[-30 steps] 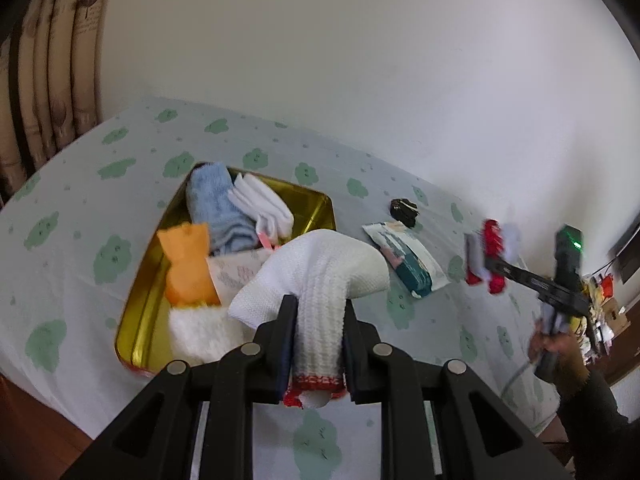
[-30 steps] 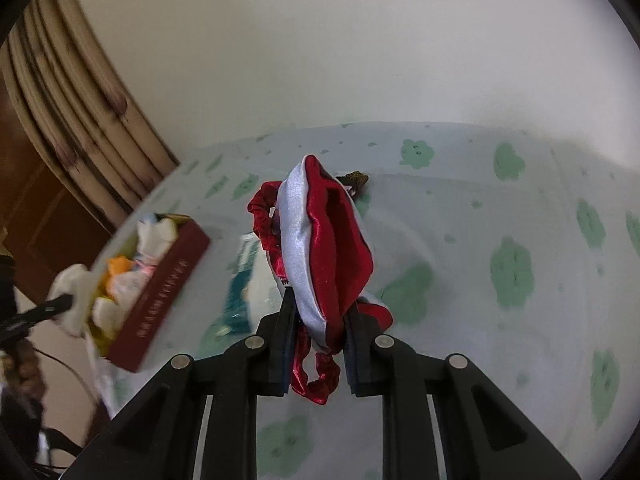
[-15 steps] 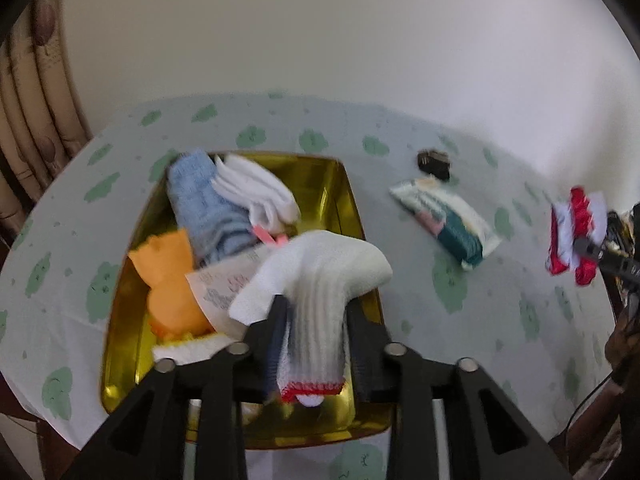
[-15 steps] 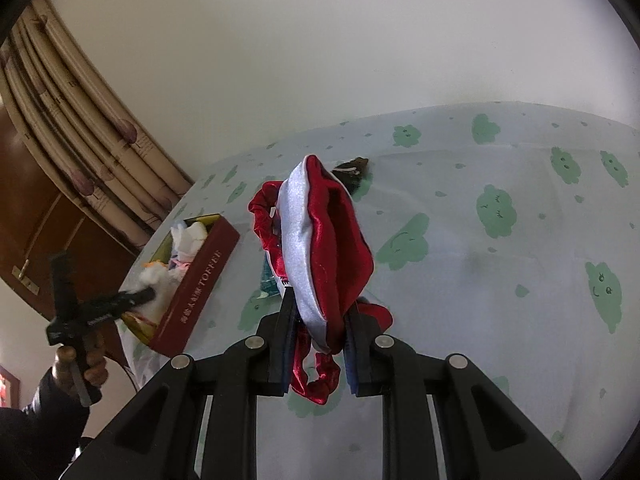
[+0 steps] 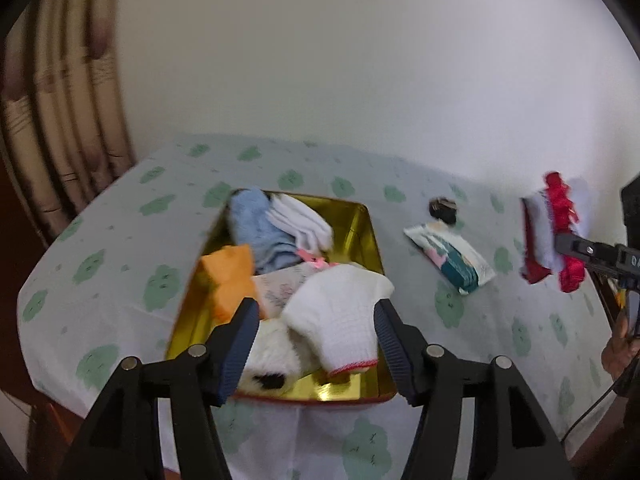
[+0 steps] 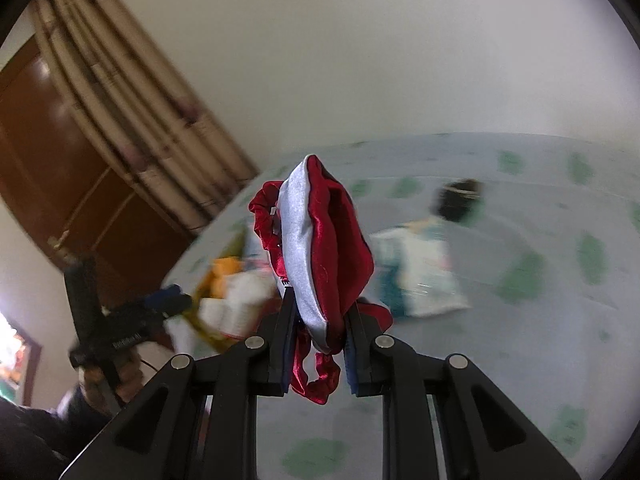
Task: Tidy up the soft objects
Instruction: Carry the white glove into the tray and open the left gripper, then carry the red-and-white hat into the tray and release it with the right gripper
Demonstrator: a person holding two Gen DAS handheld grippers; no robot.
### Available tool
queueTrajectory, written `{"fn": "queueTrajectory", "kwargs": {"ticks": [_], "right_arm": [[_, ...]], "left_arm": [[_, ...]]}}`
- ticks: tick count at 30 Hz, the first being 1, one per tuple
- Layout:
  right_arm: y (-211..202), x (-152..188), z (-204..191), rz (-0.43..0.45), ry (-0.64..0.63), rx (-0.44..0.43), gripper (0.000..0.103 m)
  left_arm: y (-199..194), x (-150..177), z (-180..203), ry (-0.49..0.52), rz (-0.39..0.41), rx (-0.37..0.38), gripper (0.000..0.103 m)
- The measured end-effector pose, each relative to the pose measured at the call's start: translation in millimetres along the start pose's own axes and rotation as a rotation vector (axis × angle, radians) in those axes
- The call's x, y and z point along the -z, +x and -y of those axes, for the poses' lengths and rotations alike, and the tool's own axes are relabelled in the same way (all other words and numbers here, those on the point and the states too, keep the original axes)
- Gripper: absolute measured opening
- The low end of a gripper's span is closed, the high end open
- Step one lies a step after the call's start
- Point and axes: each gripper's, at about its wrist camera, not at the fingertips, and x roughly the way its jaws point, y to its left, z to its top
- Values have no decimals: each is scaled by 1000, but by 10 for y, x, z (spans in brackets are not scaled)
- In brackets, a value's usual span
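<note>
A gold tin (image 5: 366,236) on the table holds a blue cloth (image 5: 254,228), white socks (image 5: 302,220), an orange cloth (image 5: 228,280) and a white knit glove (image 5: 340,316) with a red cuff. My left gripper (image 5: 314,346) is open above the tin's near end, and the glove lies loose between its fingers. My right gripper (image 6: 320,324) is shut on a red and white satin pouch (image 6: 320,248). It shows at the right of the left wrist view (image 5: 554,232), above the table.
A packet of wipes (image 5: 450,258) and a small dark object (image 5: 442,208) lie on the cloud-print tablecloth (image 5: 120,252) right of the tin. A curtain (image 5: 60,120) hangs at the left. A white wall stands behind the table.
My left gripper has opened and let go of the white glove, which now lies in the tin. My right gripper has swung left toward the tin with the pouch.
</note>
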Motion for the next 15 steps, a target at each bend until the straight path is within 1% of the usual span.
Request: {"fn": "queueTrajectory", "kwargs": {"ticks": [3,5,7,9,13,15], "right_arm": [[369,-123,-288,-45,1,-83,19],[623,-195,-466,-73,15,-141,20],[881,-254,-630,-97,24,-168,20],[1123,-292,-735,-125,44,-194,20],[1516,-331,-835,-170,81,-186,20],[1715,-350,-841,-193,93,-170,21]], "left_arm": [[-66,110,-61,-1,12,-34,61],[-43,187,-80,24,-6,-68,61],[-9,245,-102,37,-34,-92,61],[-24,280,-140,38,-30,-93,61],[-47,304,-268,15,-25,-87,61],[-23,315,-352,0,-36,-103,61]]}}
